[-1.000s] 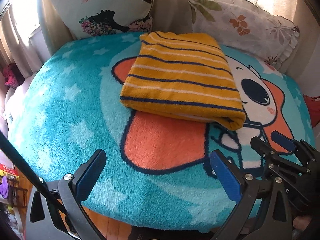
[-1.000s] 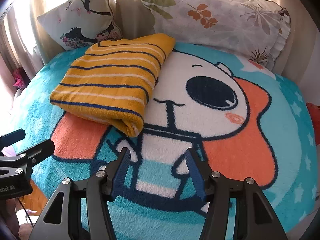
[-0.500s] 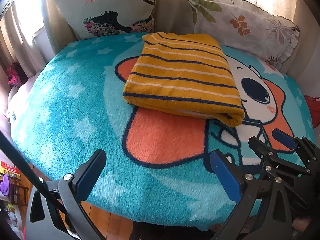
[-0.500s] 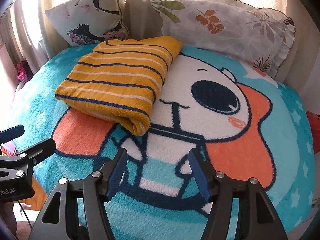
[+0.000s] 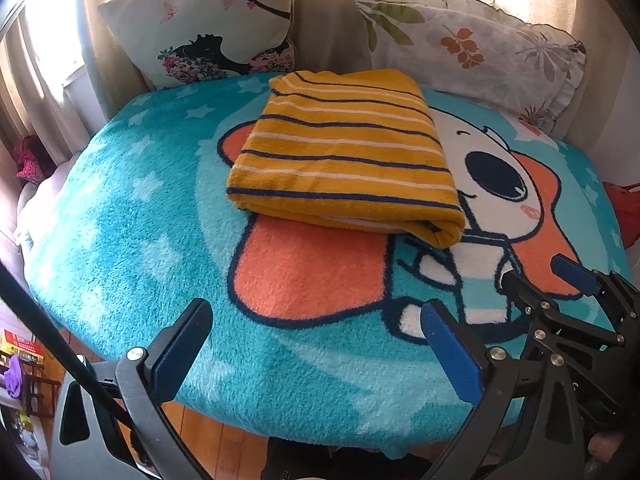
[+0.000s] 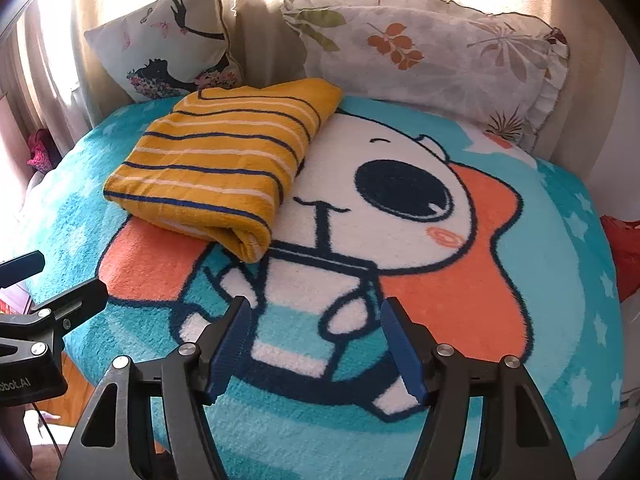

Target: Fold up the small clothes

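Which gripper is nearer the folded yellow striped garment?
Roughly level. Left gripper sits straight below the garment; right gripper sits below its right corner. Both open, clear.

Folded striped garment (image 5: pixel 344 156) on blanket (image 5: pixel 132 216)

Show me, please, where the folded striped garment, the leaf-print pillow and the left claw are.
folded striped garment (image 5: pixel 344 152), left wrist view, middle of its top face.
leaf-print pillow (image 6: pixel 432 52), right wrist view, centre of its front.
left claw (image 5: pixel 316 344), left wrist view, midway between its fingertips.

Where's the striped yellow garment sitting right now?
The yellow garment lies folded on the cartoon blanket, toward the far side just in front of the silhouette cushion; in the right wrist view it sits upper left, beside the character's white face.
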`<state>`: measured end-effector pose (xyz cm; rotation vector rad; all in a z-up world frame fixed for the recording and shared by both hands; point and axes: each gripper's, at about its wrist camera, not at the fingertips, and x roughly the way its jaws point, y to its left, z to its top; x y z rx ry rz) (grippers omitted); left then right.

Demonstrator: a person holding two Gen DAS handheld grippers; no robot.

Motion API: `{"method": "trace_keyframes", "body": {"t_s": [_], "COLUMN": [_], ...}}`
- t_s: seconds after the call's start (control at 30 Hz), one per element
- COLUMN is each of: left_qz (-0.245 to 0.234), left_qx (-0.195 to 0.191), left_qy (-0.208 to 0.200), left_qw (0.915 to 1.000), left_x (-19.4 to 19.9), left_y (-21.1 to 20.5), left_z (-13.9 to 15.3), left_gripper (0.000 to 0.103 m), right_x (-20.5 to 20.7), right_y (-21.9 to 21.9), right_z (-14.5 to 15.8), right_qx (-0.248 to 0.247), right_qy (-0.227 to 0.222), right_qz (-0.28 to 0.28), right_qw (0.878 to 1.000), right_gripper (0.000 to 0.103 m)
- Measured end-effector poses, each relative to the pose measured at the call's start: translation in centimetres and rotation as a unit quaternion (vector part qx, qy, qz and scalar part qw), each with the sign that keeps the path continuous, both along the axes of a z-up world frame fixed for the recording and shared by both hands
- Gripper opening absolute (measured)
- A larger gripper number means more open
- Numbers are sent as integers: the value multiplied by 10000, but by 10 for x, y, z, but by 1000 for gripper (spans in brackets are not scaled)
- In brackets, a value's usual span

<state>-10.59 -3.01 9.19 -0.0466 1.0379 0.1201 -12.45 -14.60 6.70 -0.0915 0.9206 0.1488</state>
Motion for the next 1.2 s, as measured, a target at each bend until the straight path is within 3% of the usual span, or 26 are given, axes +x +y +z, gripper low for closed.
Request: {"method": "trace_keyframes", "body": {"t_s": [0.87, 1.2], "left_qz": [-229, -283], "left_qx": [113, 139], "left_qy": [-45, 261], "left_qw": [9997, 9992], "left_x": [-1, 3], "left_y": [-50, -52], "left_z": [5, -8], "left_gripper": [103, 103], "right_x": [-19, -8], "right_y": [-52, -53], "right_z": [9, 4], "right_qx": [50, 63], "right_qy": [-255, -187], "right_qz": [-342, -435], "right_qw": [9991, 9989], "right_gripper": [77, 79]}}
